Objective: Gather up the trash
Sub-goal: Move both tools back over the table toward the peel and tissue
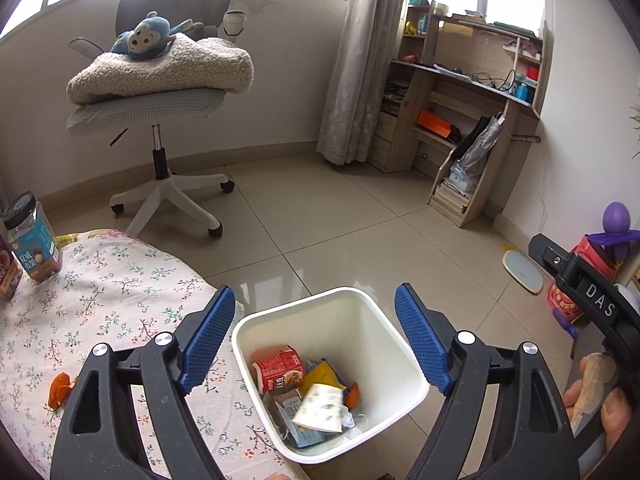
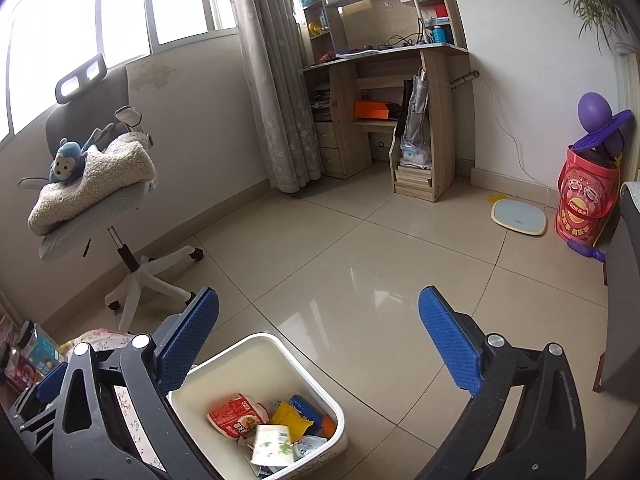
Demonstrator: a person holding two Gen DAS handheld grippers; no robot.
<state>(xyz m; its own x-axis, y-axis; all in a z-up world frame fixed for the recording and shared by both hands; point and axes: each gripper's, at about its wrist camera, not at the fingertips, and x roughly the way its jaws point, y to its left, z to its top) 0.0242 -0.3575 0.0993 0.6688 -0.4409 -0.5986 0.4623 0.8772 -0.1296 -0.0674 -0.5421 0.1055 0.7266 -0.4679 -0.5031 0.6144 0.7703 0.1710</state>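
A white bin (image 1: 362, 330) stands on the tiled floor beside a floral-covered surface (image 1: 100, 300). In it lie a red noodle cup (image 1: 278, 366), a yellow wrapper (image 1: 320, 376) and a white crumpled packet (image 1: 320, 408). My left gripper (image 1: 313, 308) hangs over the bin, open, with nothing between its blue pads. My right gripper (image 2: 319, 304) is open and empty too, above the floor just right of the bin (image 2: 256, 340). The red cup (image 2: 232, 416) and white packet (image 2: 272, 444) also show in the right wrist view. An orange peel (image 1: 60, 390) lies on the floral cloth.
A snack jar (image 1: 34, 236) and a purple box (image 1: 8, 272) stand on the cloth's far left. An office chair (image 1: 160, 184) with a blanket and plush monkey is behind. A wooden desk (image 2: 400, 120), a floor scale (image 2: 518, 216) and a red bucket (image 2: 584, 200) line the far wall.
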